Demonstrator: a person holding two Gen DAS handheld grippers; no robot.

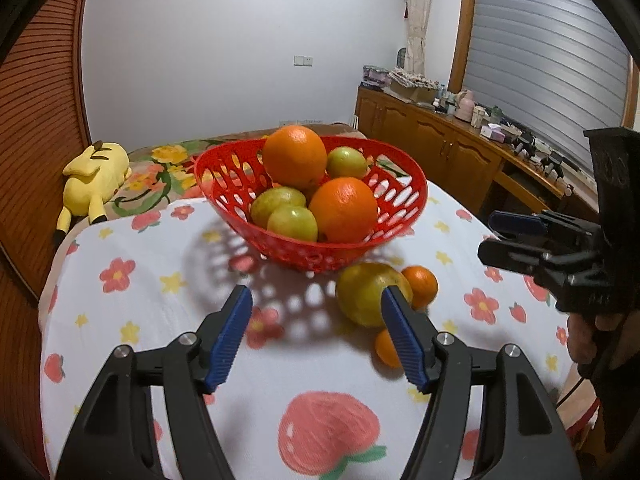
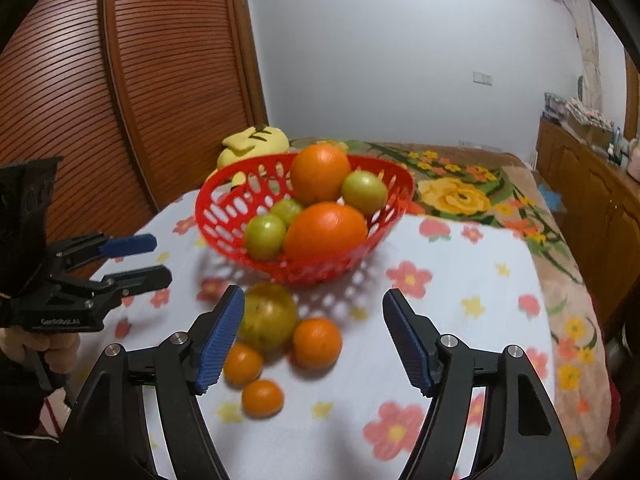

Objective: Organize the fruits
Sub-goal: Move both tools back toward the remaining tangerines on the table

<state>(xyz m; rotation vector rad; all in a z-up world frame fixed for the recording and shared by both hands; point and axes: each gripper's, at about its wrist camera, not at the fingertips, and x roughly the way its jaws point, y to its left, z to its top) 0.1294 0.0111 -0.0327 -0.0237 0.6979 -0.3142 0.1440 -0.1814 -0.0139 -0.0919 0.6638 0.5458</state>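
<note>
A red slotted basket [image 1: 224, 184] [image 2: 224, 216] stands on the flowered cloth and holds two big oranges [image 1: 294, 156] [image 2: 326, 232] and several green fruits [image 1: 292, 222]. In front of it lie a large yellow-green fruit [image 1: 362, 292] [image 2: 270, 316] and three small oranges [image 2: 317, 342] [image 2: 242, 362] [image 2: 262, 398]. My left gripper [image 1: 316, 296] is open, nothing between its blue pads; the yellow-green fruit sits just behind its right finger. My right gripper [image 2: 315, 295] is open over the loose fruit, gripping none. Each gripper shows in the other's view [image 1: 516, 236] [image 2: 140, 258].
A yellow plush toy [image 1: 94, 176] [image 2: 256, 142] lies behind the basket on a floral blanket [image 2: 460, 192]. A slatted wooden door [image 2: 120, 80] stands at the left. A wooden cabinet [image 1: 460, 148] with clutter on top runs along the right wall.
</note>
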